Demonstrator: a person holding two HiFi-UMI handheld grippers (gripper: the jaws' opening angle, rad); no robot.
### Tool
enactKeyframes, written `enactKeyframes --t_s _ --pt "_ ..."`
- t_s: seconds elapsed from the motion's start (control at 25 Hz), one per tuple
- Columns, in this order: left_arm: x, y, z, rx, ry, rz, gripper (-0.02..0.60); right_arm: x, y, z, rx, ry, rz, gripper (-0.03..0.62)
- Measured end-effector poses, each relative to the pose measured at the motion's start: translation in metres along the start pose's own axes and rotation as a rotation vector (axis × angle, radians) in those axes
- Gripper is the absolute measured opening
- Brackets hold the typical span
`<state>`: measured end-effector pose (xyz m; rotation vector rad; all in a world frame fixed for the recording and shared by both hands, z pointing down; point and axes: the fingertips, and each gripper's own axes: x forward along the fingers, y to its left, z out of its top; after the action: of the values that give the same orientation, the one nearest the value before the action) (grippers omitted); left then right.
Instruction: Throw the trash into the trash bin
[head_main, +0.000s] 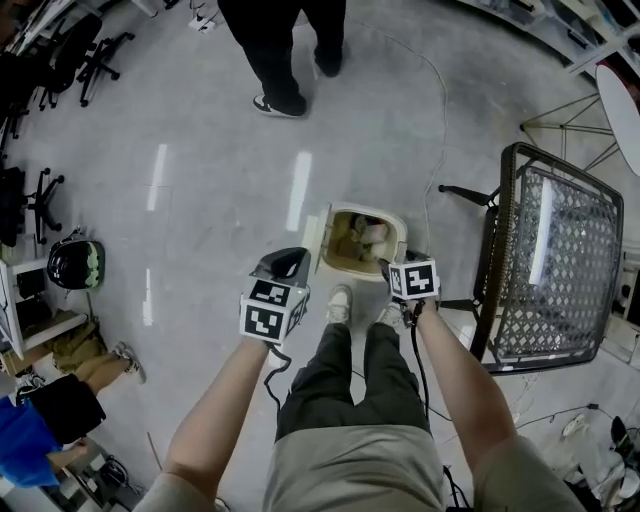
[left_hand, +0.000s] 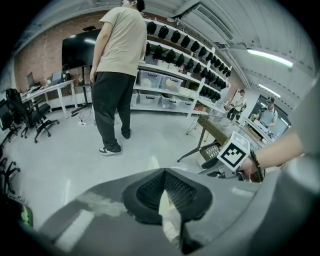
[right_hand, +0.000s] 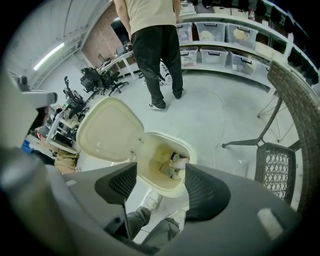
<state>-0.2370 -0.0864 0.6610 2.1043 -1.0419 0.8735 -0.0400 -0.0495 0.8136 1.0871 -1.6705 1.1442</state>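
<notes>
Grey shop floor (head_main: 200, 230) at our feet holds the open trash bin (head_main: 398, 232), just ahead-right of our left gripper (head_main: 288, 264), clamped on a pale scrap (left_hand: 167, 212), and beneath our wide, empty right gripper (right_hand: 160, 186).

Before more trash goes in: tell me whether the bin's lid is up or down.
Up. The lid stands swung back from the trash bin's rim, and crumpled trash shows inside.
</notes>
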Motion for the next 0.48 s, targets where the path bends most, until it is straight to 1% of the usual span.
enactKeyframes --t_s 0.08,0.2,0.28,0.36,0.48 --pt "-0.003 -0.001 0.002 0.002 -0.004 0.002 0.002 -0.012 -0.001 0.001 -0.01 -0.014 0.001 0.294" --pt "-0.008 0.0 0.009 0.005 -0.014 0.008 0.003 -0.034 0.002 0.012 -0.036 -0.053 0.008 0.24" --pt "-0.012 -0.002 0.018 0.012 -0.03 0.01 0.002 -0.051 0.008 0.023 -0.033 -0.098 0.025 0.228" --pt "-0.018 -0.005 0.028 0.017 -0.051 0.01 0.002 -0.072 0.015 0.035 -0.006 -0.155 0.05 0.214" --pt "-0.033 -0.008 0.041 0.022 -0.077 0.015 0.002 -0.11 0.025 0.054 0.0 -0.232 0.061 0.188"
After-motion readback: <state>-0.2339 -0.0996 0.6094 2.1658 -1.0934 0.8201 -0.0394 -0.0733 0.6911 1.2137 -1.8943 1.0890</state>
